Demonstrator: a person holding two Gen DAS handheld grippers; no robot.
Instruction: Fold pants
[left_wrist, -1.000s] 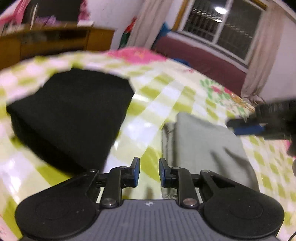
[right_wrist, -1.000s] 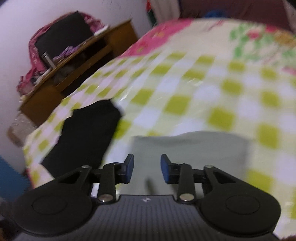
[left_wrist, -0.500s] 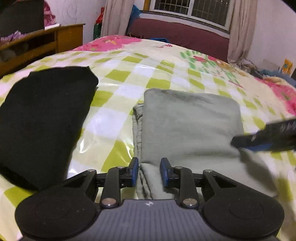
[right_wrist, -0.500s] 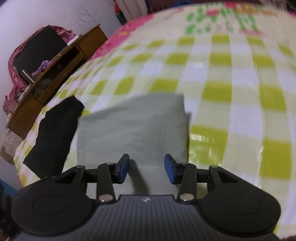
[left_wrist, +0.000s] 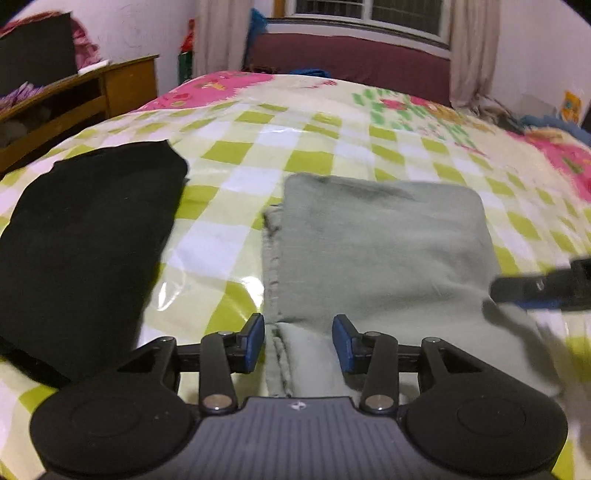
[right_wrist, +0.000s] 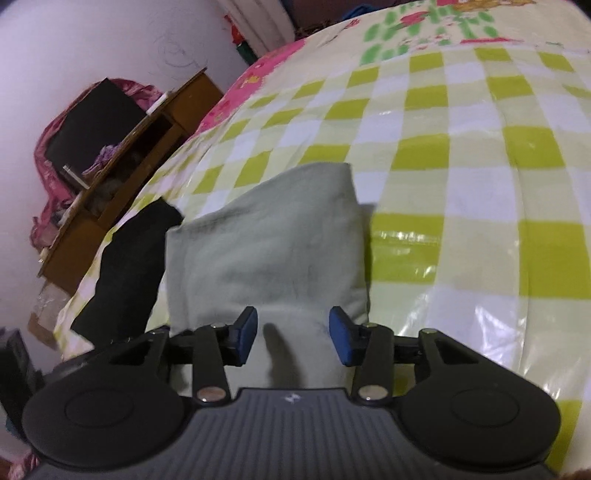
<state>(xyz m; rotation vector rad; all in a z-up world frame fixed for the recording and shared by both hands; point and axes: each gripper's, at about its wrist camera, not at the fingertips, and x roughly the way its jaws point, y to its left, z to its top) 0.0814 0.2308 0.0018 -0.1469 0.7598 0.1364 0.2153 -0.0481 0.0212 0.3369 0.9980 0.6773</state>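
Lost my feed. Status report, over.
Left tool open, right tool open, both at near edge of folded grey pants. Black garment alongside, not blocking.

Grey-green pants (left_wrist: 380, 243) – green-white checked bedspread (left_wrist: 236, 206)

The left gripper (left_wrist: 298, 339) points forward and slightly downward, its two blue-padded fingers (left_wrist: 254, 336) spread apart with a clear gap between them and nothing clamped. The right gripper (right_wrist: 293, 334) is likewise held low, tilted downward, its blue pads (right_wrist: 339, 335) parted and gripping nothing. In the left wrist view the right gripper (left_wrist: 543, 290) enters from the right edge as a dark, blurred shape with a strip of blue; its jaw spacing is hard to judge from that angle. The two grippers sit near one another, not touching.
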